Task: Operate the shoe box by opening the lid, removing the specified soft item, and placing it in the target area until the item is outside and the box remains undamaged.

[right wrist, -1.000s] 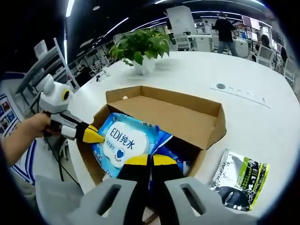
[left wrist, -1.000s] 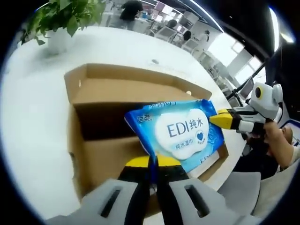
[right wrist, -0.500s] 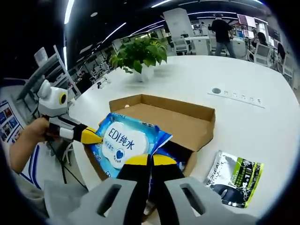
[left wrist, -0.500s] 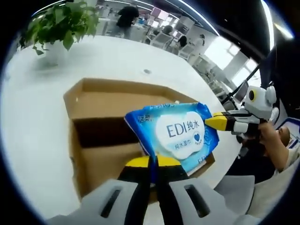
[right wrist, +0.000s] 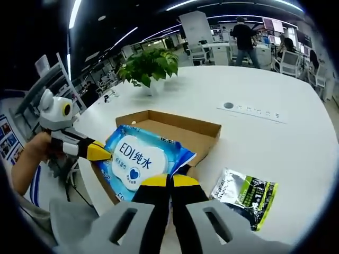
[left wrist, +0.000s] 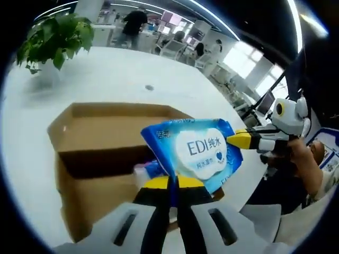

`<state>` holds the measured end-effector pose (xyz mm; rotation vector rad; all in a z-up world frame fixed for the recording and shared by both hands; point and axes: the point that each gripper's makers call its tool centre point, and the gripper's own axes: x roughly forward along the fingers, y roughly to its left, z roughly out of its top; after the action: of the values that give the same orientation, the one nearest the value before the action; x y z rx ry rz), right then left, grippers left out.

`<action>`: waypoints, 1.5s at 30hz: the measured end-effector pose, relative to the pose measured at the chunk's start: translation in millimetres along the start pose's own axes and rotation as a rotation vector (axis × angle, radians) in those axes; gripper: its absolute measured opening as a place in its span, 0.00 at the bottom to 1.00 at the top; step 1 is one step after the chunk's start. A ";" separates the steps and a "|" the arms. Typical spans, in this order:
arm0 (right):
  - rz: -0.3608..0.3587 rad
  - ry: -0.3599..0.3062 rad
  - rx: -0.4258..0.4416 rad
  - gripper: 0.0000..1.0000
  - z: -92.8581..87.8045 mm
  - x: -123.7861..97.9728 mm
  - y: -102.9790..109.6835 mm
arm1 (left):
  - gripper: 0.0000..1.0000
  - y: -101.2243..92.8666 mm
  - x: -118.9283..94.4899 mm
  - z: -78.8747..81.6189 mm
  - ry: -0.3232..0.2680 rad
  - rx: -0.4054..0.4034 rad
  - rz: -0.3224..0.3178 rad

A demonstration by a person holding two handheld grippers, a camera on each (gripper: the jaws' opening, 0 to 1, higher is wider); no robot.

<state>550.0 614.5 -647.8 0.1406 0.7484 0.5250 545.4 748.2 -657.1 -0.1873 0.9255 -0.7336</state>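
The shoe box (right wrist: 175,129) stood open; both hand-held grippers (left wrist: 170,182) (right wrist: 170,181), jaws pinched on the wipes pack (left wrist: 193,151), held it above the box, unplaced

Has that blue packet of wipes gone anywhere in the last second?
Yes. The wipes packet, pinched by both grippers, has risen away from the cardboard box; the box looks smaller and lower behind it.

Blue wipes pack (left wrist: 197,153) held above open cardboard box (left wrist: 100,159).
L gripper (left wrist: 172,182) jaws pinched on pack's near edge; R gripper (left wrist: 249,140) tip at its far side, w/ person's hand (left wrist: 296,153) behind. White table (left wrist: 111,79), potted plant (left wrist: 53,39) upper left.
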 end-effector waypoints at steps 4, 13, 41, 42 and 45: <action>-0.016 0.008 -0.001 0.00 -2.4 -8.3 -11.9 | 0.00 -9.5 8.4 1.4 0.005 0.008 -0.013; -0.042 0.018 0.004 0.00 -7.0 -24.6 -37.2 | 0.00 -31.5 29.6 5.2 0.005 0.015 -0.036; -0.174 0.036 0.042 0.00 -25.3 -69.6 -124.5 | 0.00 -108.2 95.3 17.3 0.025 0.079 -0.115; -0.179 0.037 0.044 0.00 -26.7 -71.0 -128.0 | 0.00 -109.7 97.7 17.2 0.028 0.082 -0.116; -0.192 0.039 0.053 0.00 -30.3 -74.0 -135.7 | 0.00 -114.6 105.0 17.0 0.036 0.097 -0.121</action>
<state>539.1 458.5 -665.9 0.1063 0.8051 0.3262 542.2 592.0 -664.8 -0.1458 0.9163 -0.8946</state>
